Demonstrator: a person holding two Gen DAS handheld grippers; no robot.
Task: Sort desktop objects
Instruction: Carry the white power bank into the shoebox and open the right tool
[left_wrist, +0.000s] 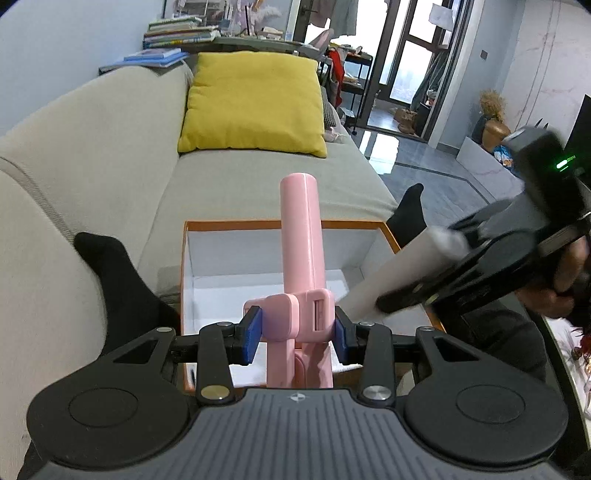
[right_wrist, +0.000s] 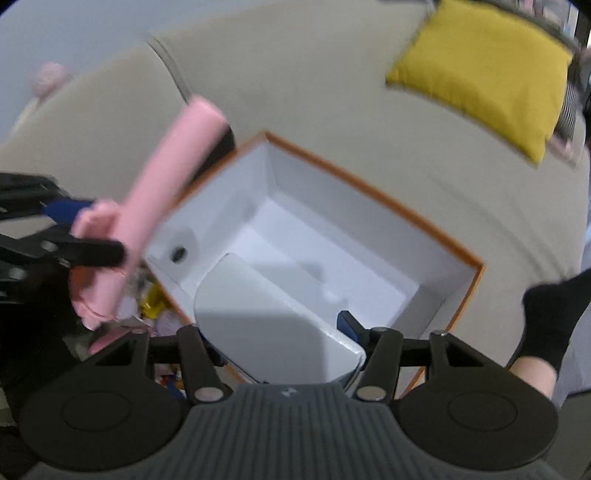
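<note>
Pink holder: a pink folding stand (left_wrist: 301, 258) with a long round handle pointing up and away, its blocky clamp part low down between the blue pads (left_wrist: 252, 334); it hangs above the near edge of the box.
Left gripper: the left gripper (left_wrist: 297, 334) is clenched on the pink stand's clamp part, one blue pad pressed to each side.
White object: a flat white slab with a rounded end (right_wrist: 273, 325), its make unclear, pointing down into the box.
Right gripper: the right gripper (right_wrist: 284, 332) has the white slab between its fingers; only the right blue pad (right_wrist: 349, 323) shows, right against the slab's edge, and the view is blurred, so the grip looks closed on it.
Box: an open box with an orange rim (left_wrist: 258, 223) and white inside, sitting on the sofa seat.
Sofa: beige sofa (left_wrist: 110, 155) with a yellow cushion (left_wrist: 255, 103) against its back.
Person: feet in black socks (left_wrist: 122, 273) on either side of the box.
</note>
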